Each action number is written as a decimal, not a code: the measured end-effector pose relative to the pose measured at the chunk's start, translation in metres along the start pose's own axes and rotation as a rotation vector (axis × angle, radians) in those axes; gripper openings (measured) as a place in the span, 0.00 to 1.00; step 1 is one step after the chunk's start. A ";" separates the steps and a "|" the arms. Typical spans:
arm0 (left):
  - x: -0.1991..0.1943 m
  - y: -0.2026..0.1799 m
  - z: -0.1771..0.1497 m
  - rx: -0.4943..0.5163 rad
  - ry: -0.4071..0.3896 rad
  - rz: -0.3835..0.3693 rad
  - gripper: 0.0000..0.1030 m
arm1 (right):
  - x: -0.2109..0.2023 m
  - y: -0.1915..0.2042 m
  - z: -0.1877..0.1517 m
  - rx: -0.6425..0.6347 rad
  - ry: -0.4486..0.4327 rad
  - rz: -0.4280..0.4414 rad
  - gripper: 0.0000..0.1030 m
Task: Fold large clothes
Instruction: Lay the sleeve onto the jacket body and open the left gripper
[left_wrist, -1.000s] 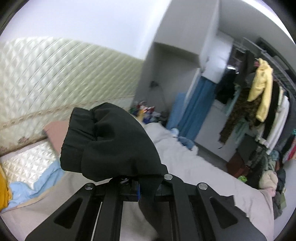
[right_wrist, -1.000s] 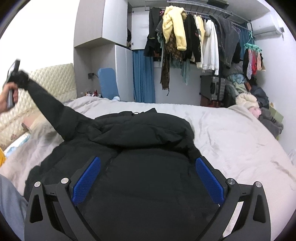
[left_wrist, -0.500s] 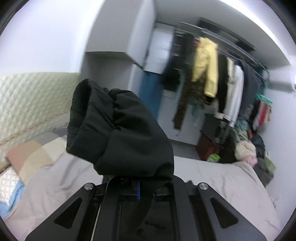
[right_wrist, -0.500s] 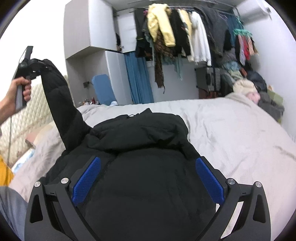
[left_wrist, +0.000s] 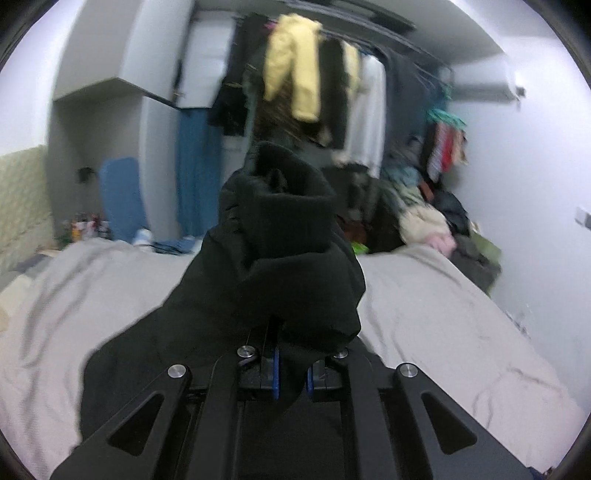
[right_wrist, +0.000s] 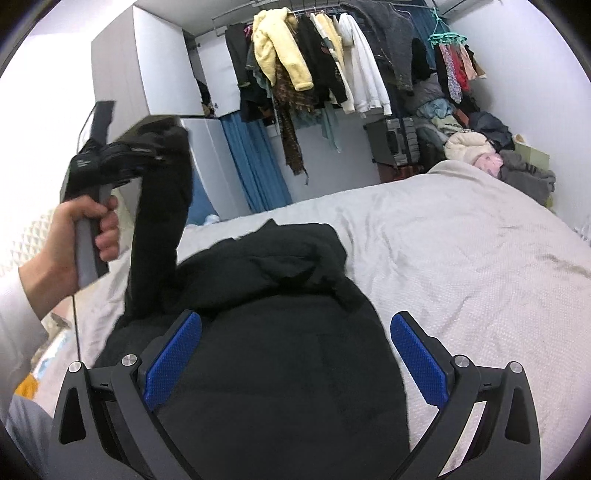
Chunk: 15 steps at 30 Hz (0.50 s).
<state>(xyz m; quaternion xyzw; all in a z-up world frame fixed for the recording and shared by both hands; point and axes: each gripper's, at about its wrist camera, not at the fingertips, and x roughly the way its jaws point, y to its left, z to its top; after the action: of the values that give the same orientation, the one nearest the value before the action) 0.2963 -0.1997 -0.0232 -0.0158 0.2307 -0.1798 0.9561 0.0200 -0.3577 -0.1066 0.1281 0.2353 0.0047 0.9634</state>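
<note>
Nearest in the right wrist view: right gripper (right_wrist: 295, 354), jaws spread wide with nothing between them, blue pads (right_wrist: 173, 354) bare, hovering over the body of a black jacket (right_wrist: 280, 369). Spread flat on a grey-sheeted bed (right_wrist: 461, 251), hood end bunched toward the far side. To the left, one sleeve (right_wrist: 159, 229) lifted steeply off the bed, cuff pinched in the left gripper (right_wrist: 147, 151), handle gripped by the person's left hand (right_wrist: 77, 236).

Nearest in the left wrist view: left gripper (left_wrist: 291, 373), jaws drawn almost together on black fabric, the sleeve cuff (left_wrist: 284, 218) bulging up and forward past the tips and blocking the middle of the view. Below and to the left, more of the jacket draped down toward the bed (left_wrist: 443, 314).

Farther off, past the foot of the bed: a heap of clothes (right_wrist: 480, 147) at the right wall, a blue curtain (right_wrist: 255, 166), a grey wardrobe (right_wrist: 147, 62), and a hanging rail (right_wrist: 332, 11) crowded with garments, a pale yellow fleece (right_wrist: 273, 48) among them.
</note>
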 end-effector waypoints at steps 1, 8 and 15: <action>0.010 -0.012 -0.009 0.015 0.018 -0.016 0.09 | 0.002 -0.001 0.000 -0.007 0.005 -0.005 1.00; 0.079 -0.052 -0.071 0.035 0.136 -0.059 0.09 | 0.019 -0.009 -0.003 0.000 0.033 -0.006 1.00; 0.129 -0.060 -0.121 0.014 0.229 -0.069 0.09 | 0.031 -0.026 -0.004 0.045 0.041 0.003 1.00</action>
<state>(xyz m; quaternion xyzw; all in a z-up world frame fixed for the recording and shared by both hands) 0.3287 -0.2947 -0.1807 0.0035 0.3364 -0.2146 0.9169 0.0443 -0.3803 -0.1303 0.1497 0.2548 0.0033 0.9553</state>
